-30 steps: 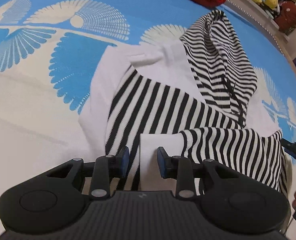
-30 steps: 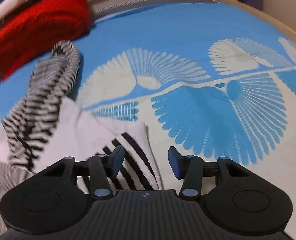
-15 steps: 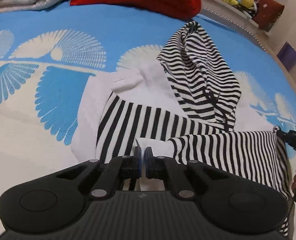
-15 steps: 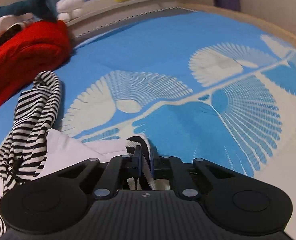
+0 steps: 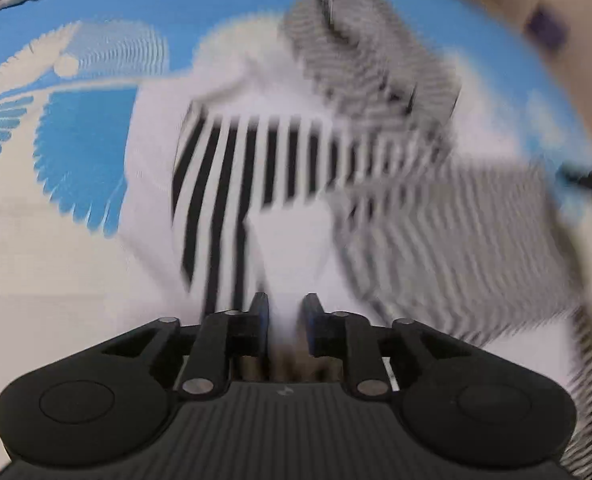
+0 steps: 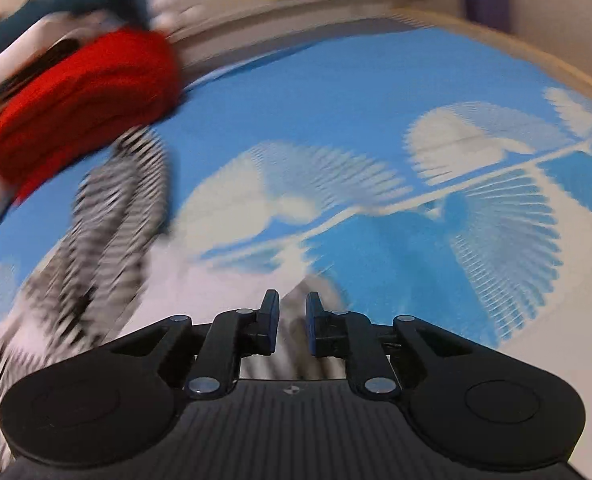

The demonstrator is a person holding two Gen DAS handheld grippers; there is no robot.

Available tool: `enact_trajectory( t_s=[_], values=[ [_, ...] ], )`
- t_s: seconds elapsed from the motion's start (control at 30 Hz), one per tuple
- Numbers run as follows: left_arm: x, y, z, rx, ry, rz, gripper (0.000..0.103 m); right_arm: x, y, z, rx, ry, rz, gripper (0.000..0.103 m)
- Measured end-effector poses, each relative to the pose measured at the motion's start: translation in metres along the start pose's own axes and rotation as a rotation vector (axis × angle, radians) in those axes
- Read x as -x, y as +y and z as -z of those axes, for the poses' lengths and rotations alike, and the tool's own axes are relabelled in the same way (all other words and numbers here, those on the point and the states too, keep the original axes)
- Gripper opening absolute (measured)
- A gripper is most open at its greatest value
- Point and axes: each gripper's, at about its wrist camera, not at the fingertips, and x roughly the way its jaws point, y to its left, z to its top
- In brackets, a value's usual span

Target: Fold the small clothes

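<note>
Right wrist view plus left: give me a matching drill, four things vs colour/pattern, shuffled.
Things:
1. hooded garment
2. knit pile
3. bed cover
4. gripper pads

Looks:
A. blue with pale fan shapes
B. red
C. black with a blue face
D. white with black stripes

Pairs: 1-D, 2-B, 3-A, 4-C
</note>
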Motion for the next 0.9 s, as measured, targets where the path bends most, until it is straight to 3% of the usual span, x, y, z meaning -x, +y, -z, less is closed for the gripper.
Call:
enact_trajectory(
  t_s=[0.07,0.2,0.27,0.33,0.43,0.5,0.57,0.63,0.67,0.9],
  values=[
    [0.006,-0.007,0.001,-0.031,-0.021,-0.03,0.024,0.003,0.011,0.013,0.064,0.101,-0.047,0.031],
    [0.019,-0.003,-0.001,-0.022,-0.076,0.003,0.026,0.015,0.031,0.04,0.192,0.19,-0.068,0.033],
    [0.001,0.004,0.005,-0.017,-0.002,-0.054,0.026,0.015,0.037,0.054,0.26,0.219,-0.026,0.043],
    [0.006,0.005,0.007,-0.028,-0.015,-0.05,0.026,0.011,0.036,0.07,0.284,0.276,0.061,0.043],
    [0.032,-0.004,0.002,-0.07,-0.076,-0.085,0.03,0.03,0.035,0.067,0.201,0.254,0.121,0.043],
    [0.041,-0.009,0.003,-0.093,-0.114,-0.049,0.039,0.05,0.044,0.06,0.162,0.195,0.107,0.043],
    [0.035,-0.007,0.004,-0.083,-0.099,-0.058,0.042,0.069,0.059,0.055,0.167,0.13,0.085,0.044],
    [0.017,0.0,0.013,-0.097,-0.037,-0.151,0.041,0.082,0.072,0.054,0.178,0.082,0.061,0.044],
    [0.007,0.006,0.019,-0.111,0.01,-0.207,0.05,0.087,0.079,0.055,0.176,0.071,0.047,0.044],
    [0.017,0.019,0.026,-0.079,-0.005,-0.169,0.051,0.101,0.114,0.051,0.135,0.034,-0.012,0.044]
  ],
)
